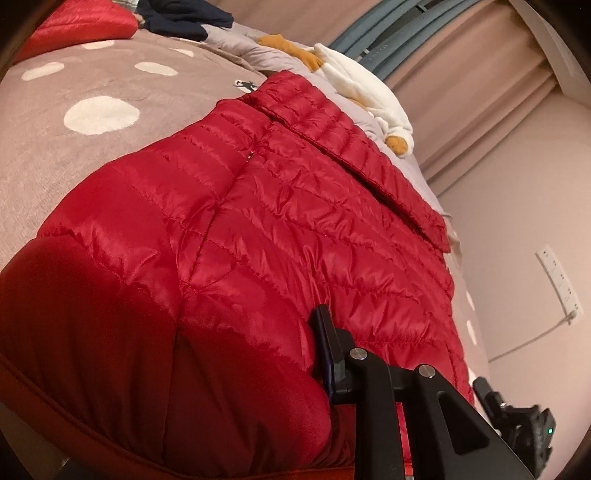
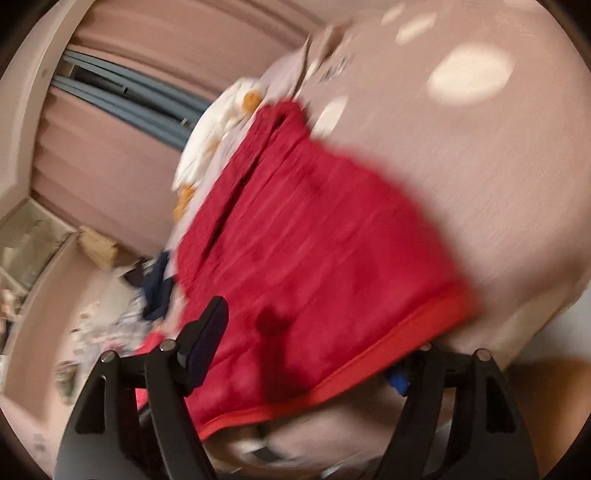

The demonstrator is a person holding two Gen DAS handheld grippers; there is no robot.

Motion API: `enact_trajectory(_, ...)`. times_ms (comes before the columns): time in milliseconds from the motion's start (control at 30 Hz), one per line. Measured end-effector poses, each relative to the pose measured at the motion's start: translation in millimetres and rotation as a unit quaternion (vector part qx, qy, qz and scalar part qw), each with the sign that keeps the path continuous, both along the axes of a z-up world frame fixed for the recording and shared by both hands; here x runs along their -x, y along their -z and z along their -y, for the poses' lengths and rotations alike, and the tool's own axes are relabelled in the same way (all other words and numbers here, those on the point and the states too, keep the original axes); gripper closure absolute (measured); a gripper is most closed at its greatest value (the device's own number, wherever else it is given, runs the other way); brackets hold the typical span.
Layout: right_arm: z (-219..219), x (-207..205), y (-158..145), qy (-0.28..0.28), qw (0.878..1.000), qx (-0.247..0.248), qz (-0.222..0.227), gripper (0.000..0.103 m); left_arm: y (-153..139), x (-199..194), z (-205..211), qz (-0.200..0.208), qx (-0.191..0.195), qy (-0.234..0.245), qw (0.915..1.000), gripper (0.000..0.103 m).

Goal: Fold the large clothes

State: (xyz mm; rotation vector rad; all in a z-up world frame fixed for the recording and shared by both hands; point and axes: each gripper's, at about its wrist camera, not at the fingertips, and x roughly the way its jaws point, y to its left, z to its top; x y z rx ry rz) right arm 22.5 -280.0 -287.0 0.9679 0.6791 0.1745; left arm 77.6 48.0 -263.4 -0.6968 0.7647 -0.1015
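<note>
The red quilted down jacket (image 1: 280, 221) lies spread flat on the bed, over a taupe bedspread (image 1: 74, 155) with white dots, its collar (image 1: 332, 136) turned toward the far end and its hem at the near edge of the bed. In the right wrist view the jacket (image 2: 314, 258) is blurred, and its bright red hem band (image 2: 369, 373) runs just along the near edge of the mattress, partly overhanging it. Beside the collar edge, a white and orange plush garment (image 1: 362, 88) lies close by on the bed; beyond it hang pink curtains (image 1: 461, 66). The bedspread on the jacket's other side lies bare and open up to a second red padded piece (image 1: 85, 18) and a dark navy garment (image 1: 184, 18) at the far corner. A pale wall with a socket strip (image 1: 561, 284) stands close along the bed's side. The left gripper (image 1: 332, 369) comes in low from the near edge, tilted down, its jaws clenched on a fold of the jacket near the hem; only one finger shows, the fabric bunched against it. The right gripper (image 2: 314, 350) hovers at the hem with jaws spread wide, released, the hem band between them and not pinched.
</note>
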Motion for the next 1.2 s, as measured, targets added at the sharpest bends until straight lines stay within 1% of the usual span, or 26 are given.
enact_trajectory(33,-6,-4,2,-0.011,1.0,-0.019,0.001,0.025,0,0,0,0.0,0.001,0.001,1.0,0.08)
enact_trajectory(67,-11,-7,3,-0.013,1.0,-0.023,0.004,0.024,1,0,-1,0.001,0.005,0.003,1.0,0.08)
enact_trajectory(133,-14,-9,-1,-0.007,1.0,0.003,0.011,0.025,1,-1,-4,0.0,0.011,0.005,0.9999,0.08)
enact_trajectory(200,-10,-11,-1,0.001,1.0,0.019,0.023,0.029,2,-2,-6,-0.002,0.012,0.007,0.9999,0.079)
enact_trajectory(233,-8,-11,-1,0.005,0.999,0.022,0.027,0.035,2,-2,-6,-0.003,0.009,0.006,0.9999,0.08)
enact_trajectory(267,-5,-12,1,0.01,0.999,0.027,0.025,0.045,3,-2,-6,-0.003,0.004,0.005,1.0,0.08)
enact_trajectory(300,-3,-14,3,0.014,0.999,0.036,0.019,0.052,3,-2,-5,-0.003,0.001,0.004,1.0,0.08)
enact_trajectory(333,-2,-15,6,0.017,0.999,0.047,0.014,0.068,3,-2,-4,-0.002,-0.003,0.003,1.0,0.08)
enact_trajectory(367,-1,-17,8,0.017,0.998,0.06,0.008,0.078,3,-2,-3,-0.001,-0.007,0.001,1.0,0.08)
enact_trajectory(433,1,-18,12,0.013,0.997,0.07,0.013,0.083,4,-2,-1,0.0,-0.012,-0.003,0.9999,0.079)
enact_trajectory(500,1,-19,11,0.012,0.997,0.075,0.013,0.084,4,-2,0,0.0,-0.017,-0.006,0.9998,0.079)
enact_trajectory(600,-4,-19,9,0.011,0.994,0.105,0.014,0.084,5,-1,0,0.002,-0.013,-0.014,0.9998,0.079)
enact_trajectory(700,-7,-18,9,0.007,0.992,0.127,0.018,0.085,5,-1,1,0.002,-0.017,-0.018,0.9997,0.079)
enact_trajectory(867,-2,-21,11,0.0,0.991,0.129,0.02,0.085,4,-1,2,0.002,-0.023,-0.02,0.9995,0.079)
enact_trajectory(1033,-7,-21,10,-0.005,0.988,0.154,0.026,0.085,3,-2,2,0.002,-0.027,-0.02,0.9994,0.079)
enact_trajectory(1200,-9,-21,10,-0.005,0.987,0.157,0.029,0.085,3,-3,3,0.002,-0.029,-0.019,0.9994,0.079)
